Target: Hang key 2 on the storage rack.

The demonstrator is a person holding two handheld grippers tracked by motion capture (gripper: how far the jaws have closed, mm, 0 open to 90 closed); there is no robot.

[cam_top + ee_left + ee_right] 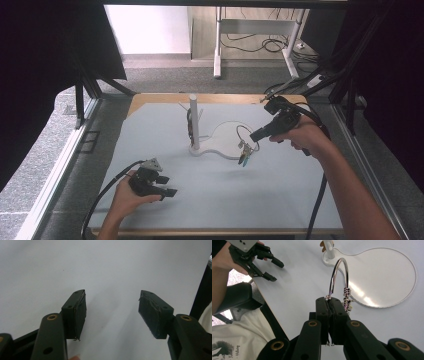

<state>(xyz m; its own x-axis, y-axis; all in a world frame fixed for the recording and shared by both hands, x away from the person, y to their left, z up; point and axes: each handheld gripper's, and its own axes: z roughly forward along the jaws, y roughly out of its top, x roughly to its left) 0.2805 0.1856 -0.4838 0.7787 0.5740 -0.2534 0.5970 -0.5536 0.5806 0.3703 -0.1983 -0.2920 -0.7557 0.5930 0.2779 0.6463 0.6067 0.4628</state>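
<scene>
At the near edge of the desk [280,200], the left gripper [167,186] hovered low over the pale mat, its 2 jaws spread wide with nothing between them. Farther in, toward the right, the right gripper [328,305] was clenched on a shiny metal hook [338,272] with small dangling pieces, held above the flat white base [225,142] of a stand. Beyond that, the stand's upright white post [194,120] rose from the base.
</scene>
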